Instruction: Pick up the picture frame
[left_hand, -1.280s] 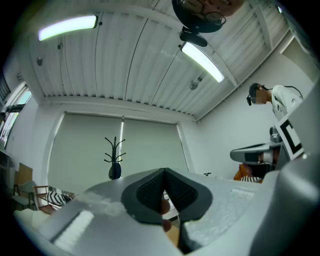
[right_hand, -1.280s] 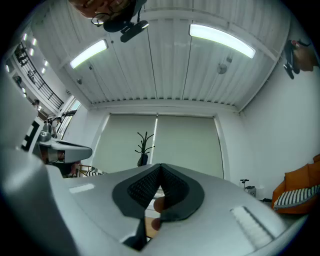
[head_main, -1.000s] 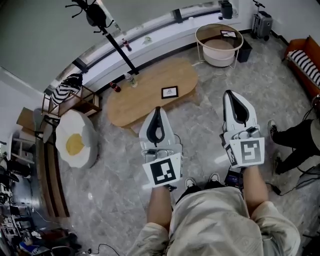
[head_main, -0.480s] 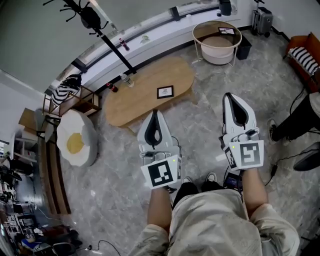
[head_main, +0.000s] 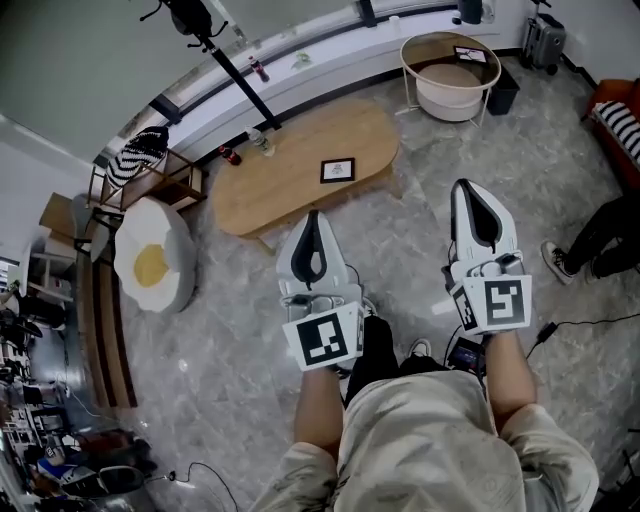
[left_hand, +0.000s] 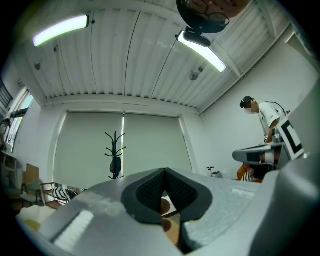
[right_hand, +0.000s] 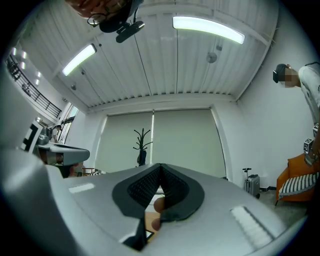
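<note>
the small dark square frame lies flat on the smooth oval wooden worktop, right of its middle and in from the rounded edge. the left hand-held gripper and right hand-held gripper are smooth and grey, with bumpy black pads pressed together on nothing. the left one is by the worktop's front edge. the right one is over the shiny grey stone floor.

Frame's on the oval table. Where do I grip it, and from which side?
The frame seems to lie flat near the table's near edge, so pinch its thin border on the side facing you, coming in low from that side. Left gripper and right gripper are both shut: open the jaws first.
</note>
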